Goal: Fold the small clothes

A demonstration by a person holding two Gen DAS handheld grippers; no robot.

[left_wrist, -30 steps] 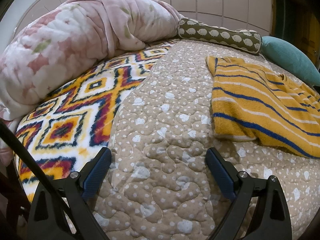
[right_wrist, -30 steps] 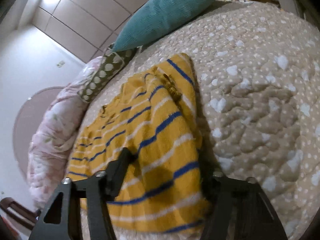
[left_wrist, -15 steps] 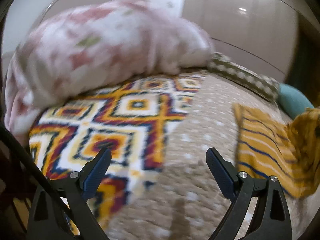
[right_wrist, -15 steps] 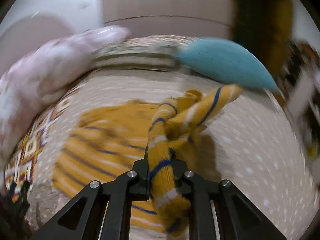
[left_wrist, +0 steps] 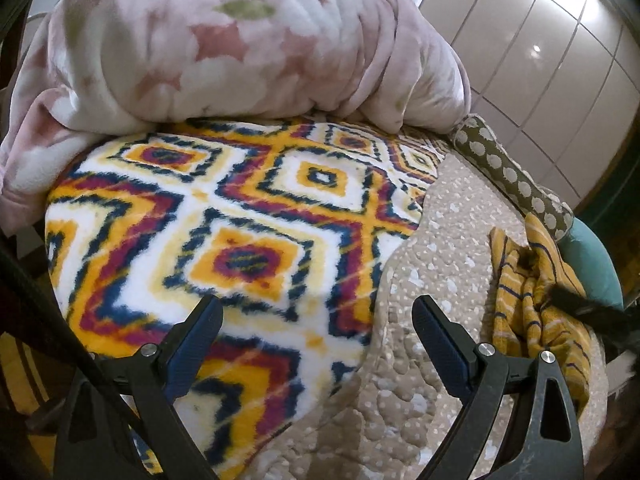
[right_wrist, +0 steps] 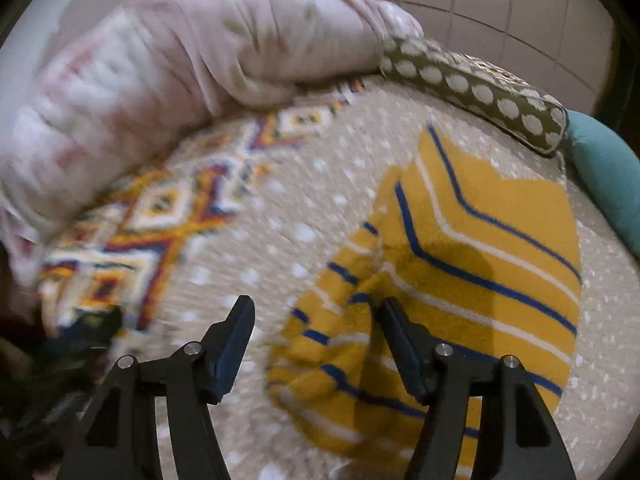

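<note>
A yellow sweater with blue and white stripes (right_wrist: 492,248) lies on the beige dotted quilt (right_wrist: 280,216), one side thrown over itself in a bunched fold (right_wrist: 332,344). My right gripper (right_wrist: 316,320) hovers just above that fold. Its jaws are opening and the pads are clear of the cloth, though the fold's edge lies below the gap. My left gripper (left_wrist: 316,320) is open and empty over the seam between the quilt (left_wrist: 432,264) and a patterned blanket. From there the sweater (left_wrist: 532,304) is crumpled at the right, with the right gripper (left_wrist: 588,312) a dark blur on it.
A fleece blanket with diamond patterns (left_wrist: 224,232) covers the bed's left part. A bulky pink floral duvet (left_wrist: 224,40) is piled behind it. An olive bolster with white dots (right_wrist: 480,92) and a teal pillow (right_wrist: 608,176) line the far edge below a tiled wall.
The right gripper shut on the sweater's edge, lifted it, carried it across the garment and let go. The left gripper swung left, from the quilt toward the patterned blanket.
</note>
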